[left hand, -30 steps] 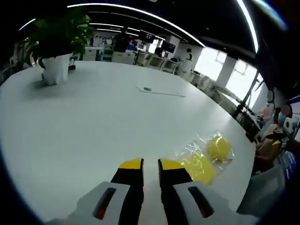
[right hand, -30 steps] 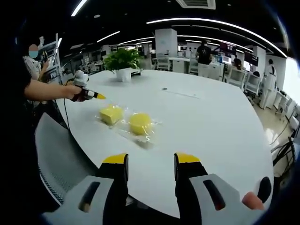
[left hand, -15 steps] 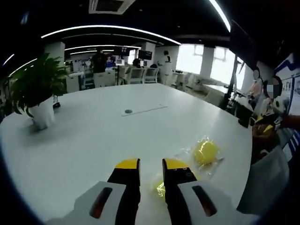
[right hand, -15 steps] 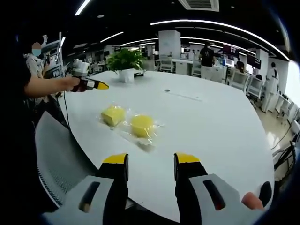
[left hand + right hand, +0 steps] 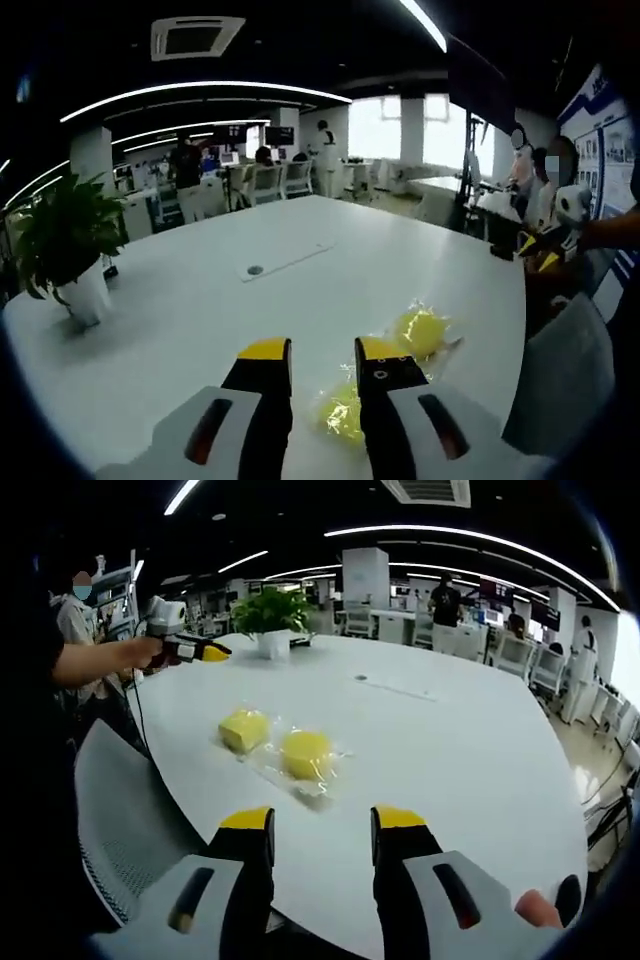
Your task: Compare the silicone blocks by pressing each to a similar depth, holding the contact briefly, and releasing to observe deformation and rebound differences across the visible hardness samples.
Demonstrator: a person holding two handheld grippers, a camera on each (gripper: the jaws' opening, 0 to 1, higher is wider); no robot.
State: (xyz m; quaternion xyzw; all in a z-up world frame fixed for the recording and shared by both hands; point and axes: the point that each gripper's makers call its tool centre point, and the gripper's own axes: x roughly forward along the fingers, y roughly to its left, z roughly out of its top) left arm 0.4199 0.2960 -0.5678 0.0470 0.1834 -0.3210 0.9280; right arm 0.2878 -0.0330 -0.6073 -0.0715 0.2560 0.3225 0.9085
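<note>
Two yellow silicone blocks in clear plastic wrap lie near the edge of a white table. In the right gripper view the square block lies left of the round block. My right gripper hovers short of them, wide open and empty. My left gripper, held by a hand, hangs above the table's far left. In the left gripper view the square block shows low between the jaws and the round block lies to the right. The left gripper is narrowly open, above the table, touching nothing.
A potted plant stands at the far side of the table. A grey mesh chair sits at the table edge by the blocks. A thin strip with a small disc lies mid-table. Desks and people fill the room behind.
The left gripper has risen and swung toward the blocks, so the square block now sits between its jaws in view; its jaw gap looks slightly wider. The right gripper has barely moved.
</note>
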